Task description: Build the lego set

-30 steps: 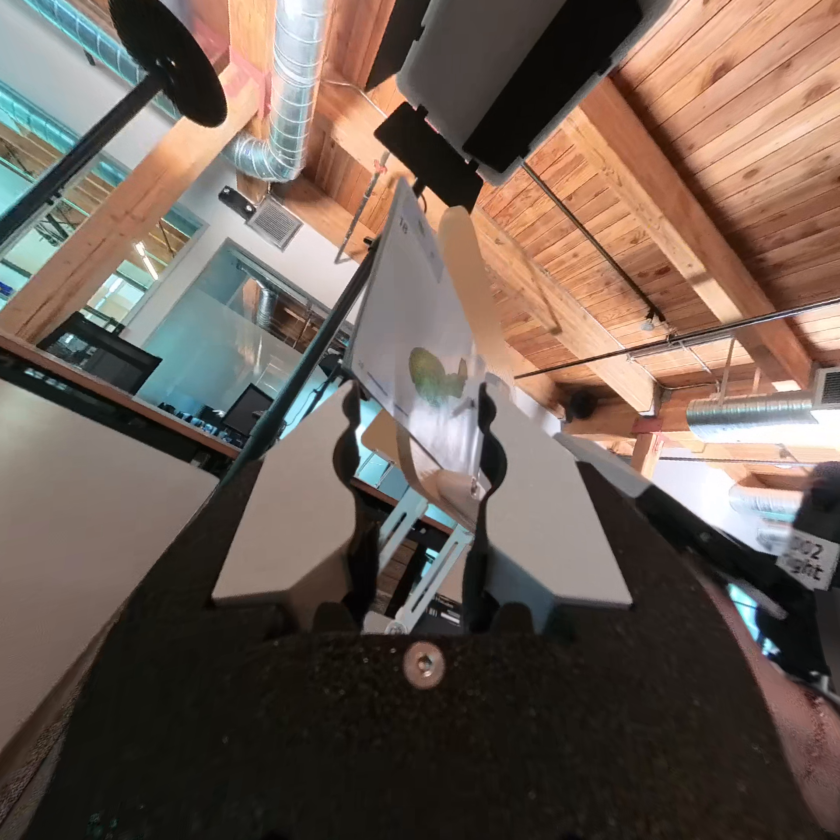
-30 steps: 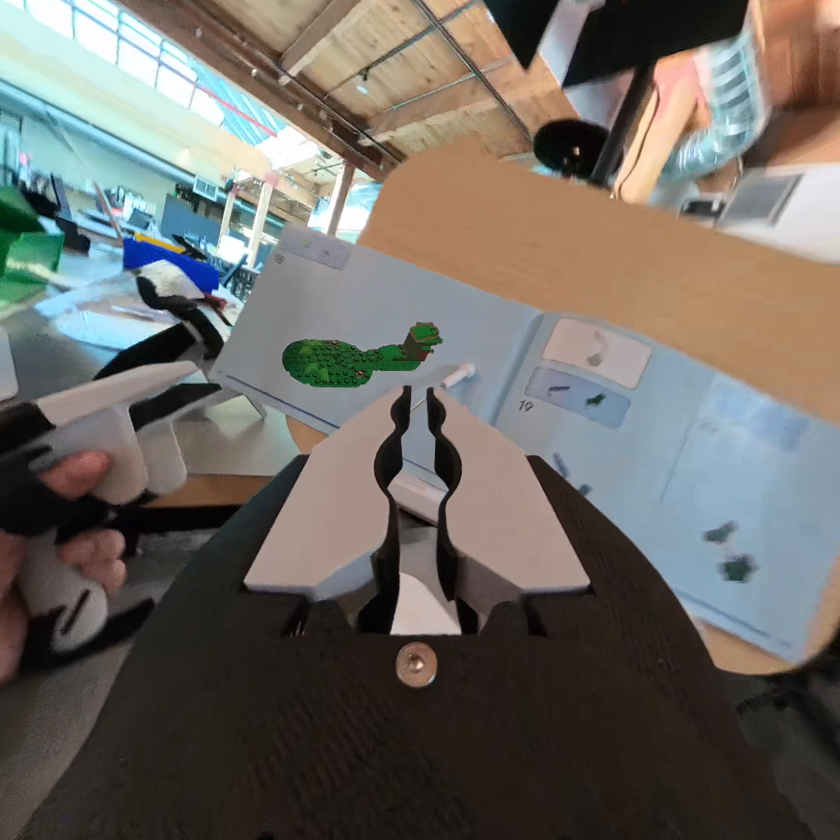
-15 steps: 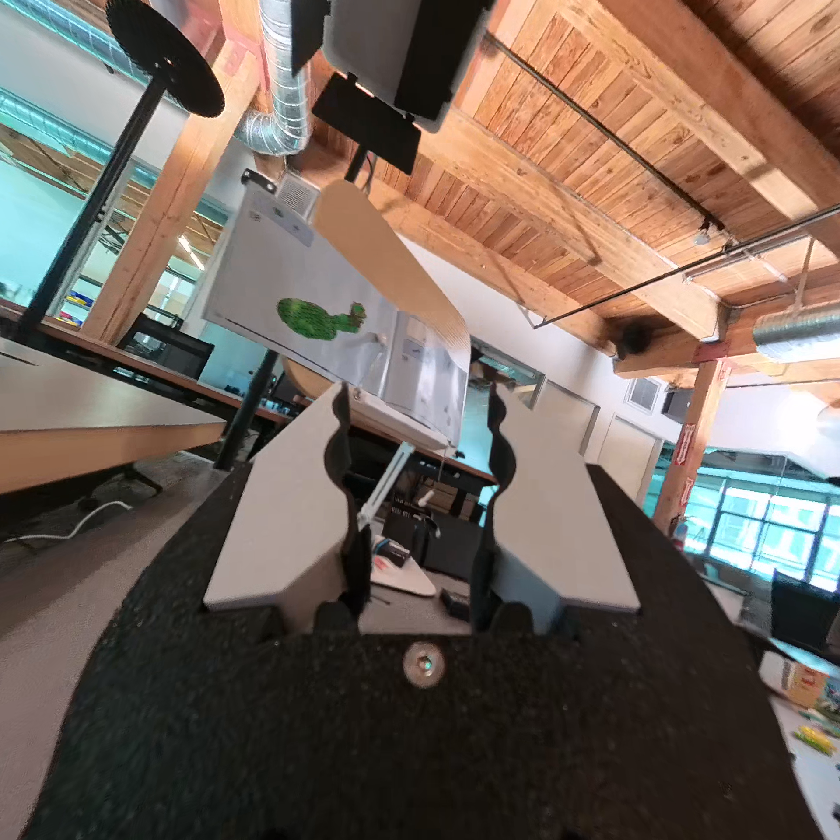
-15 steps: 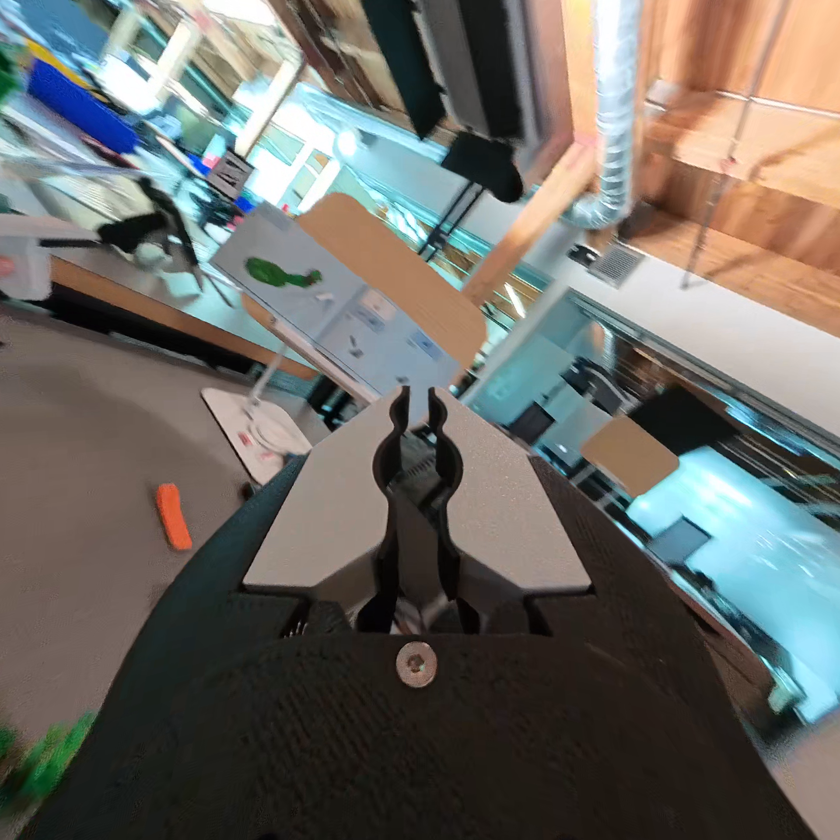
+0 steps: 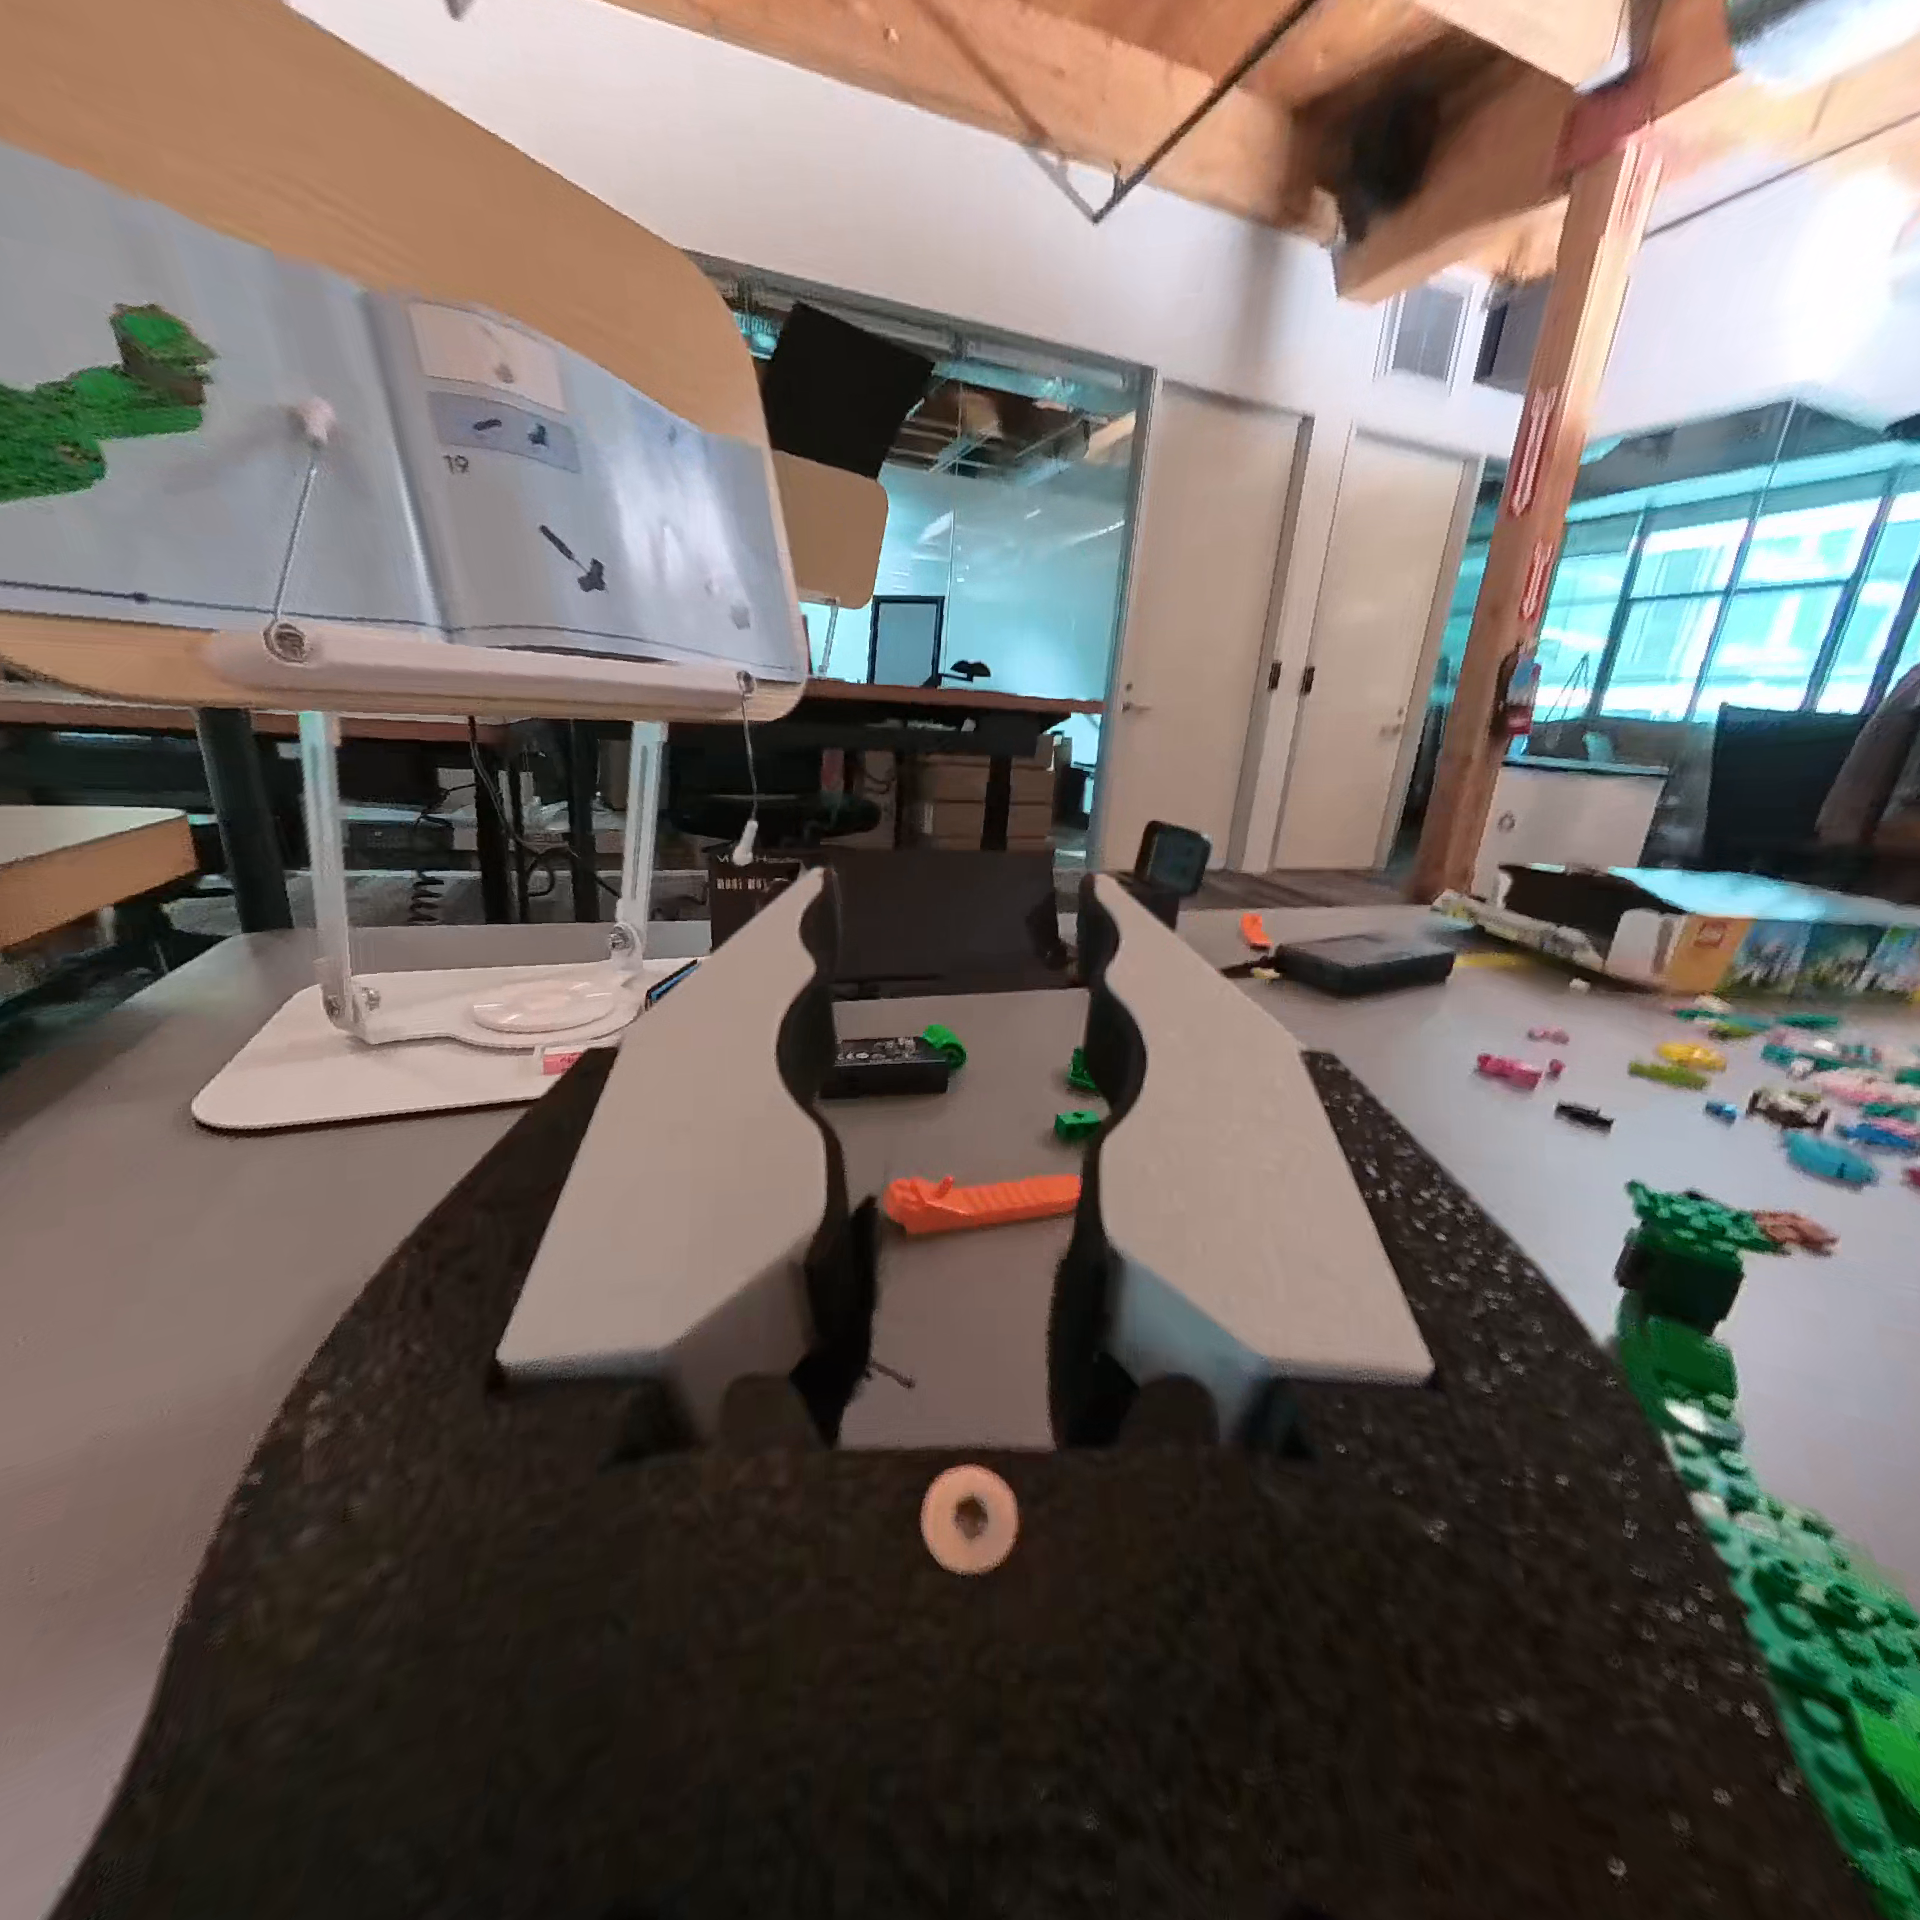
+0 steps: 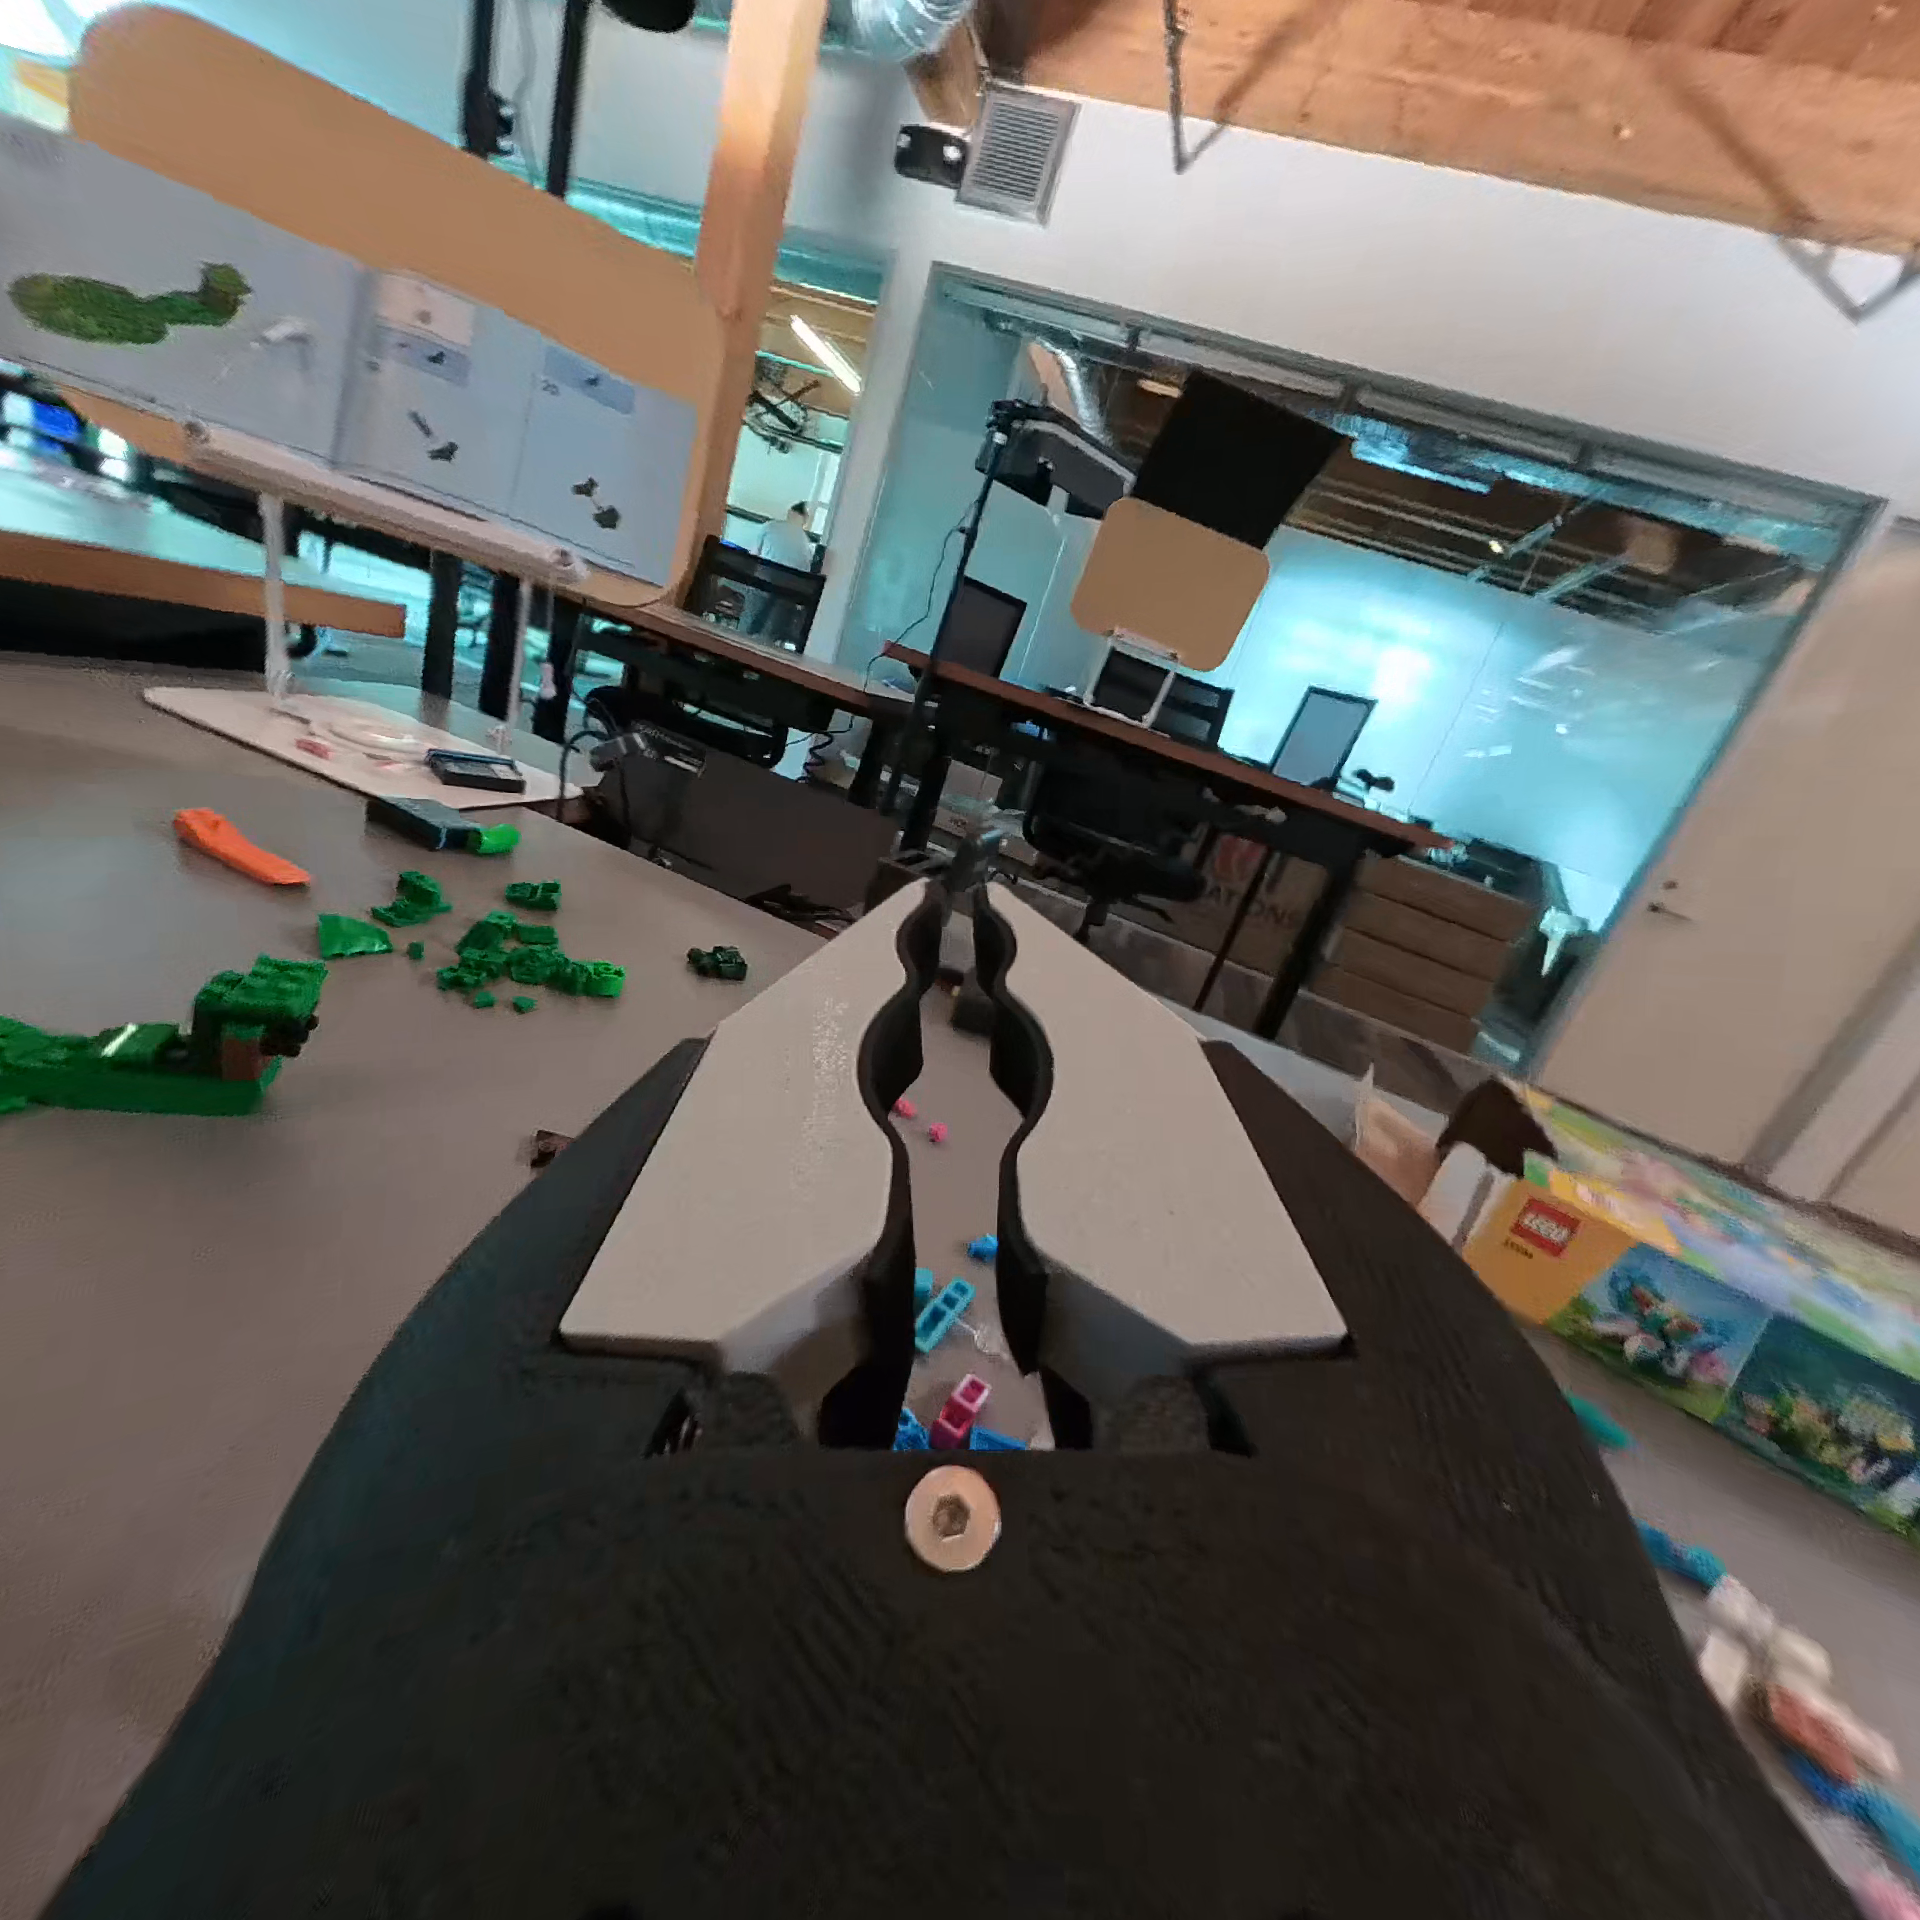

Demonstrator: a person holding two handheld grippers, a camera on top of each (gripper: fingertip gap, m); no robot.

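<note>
A: Broadly, where does the green build (image 6: 156,1060) lie?
B: Flat on the grey table (image 6: 312,1299), long axis running leftward, left of the right gripper (image 6: 961,914), whose jaws are nearly together on a small dark piece (image 6: 961,868).
A: And the left gripper (image 5: 951,904)?
B: Jaws apart, empty; the build sits at its right. Loose green bricks (image 6: 520,956) lie beyond.

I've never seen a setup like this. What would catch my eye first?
Probably the half-built green Lego model on the grey table, with loose green pieces scattered just beyond it. Behind them, an open instruction booklet is propped on a white stand, and an orange brick-separator tool lies between the left gripper's open fingers.
</note>
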